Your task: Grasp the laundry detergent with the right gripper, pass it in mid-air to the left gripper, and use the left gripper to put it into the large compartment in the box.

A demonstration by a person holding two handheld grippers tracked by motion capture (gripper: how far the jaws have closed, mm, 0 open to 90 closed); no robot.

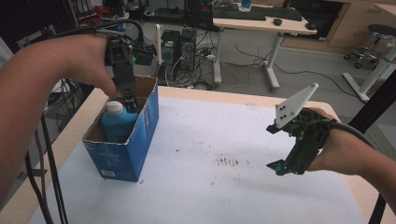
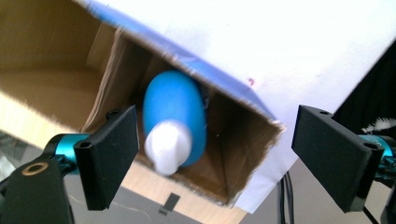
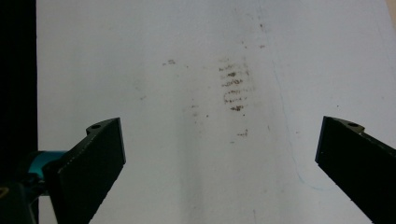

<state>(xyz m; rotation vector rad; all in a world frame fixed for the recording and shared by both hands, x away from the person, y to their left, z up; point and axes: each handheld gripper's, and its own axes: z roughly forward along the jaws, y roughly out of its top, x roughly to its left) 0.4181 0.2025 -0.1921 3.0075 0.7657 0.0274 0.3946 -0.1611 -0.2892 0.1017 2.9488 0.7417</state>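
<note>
Currently the left gripper (image 1: pixel 130 103) is held over the open blue cardboard box (image 1: pixel 140 140) at the table's left side, jaws spread apart with nothing pinched. Inside the box a blue bottle (image 2: pixel 180 109) with a white cap (image 2: pixel 168 148) is seen, standing free of the pads. Over at the right, the right gripper (image 3: pixel 219 154) is kept above the stained white table cover (image 3: pixel 187 56), jaws wide apart and empty.
</note>
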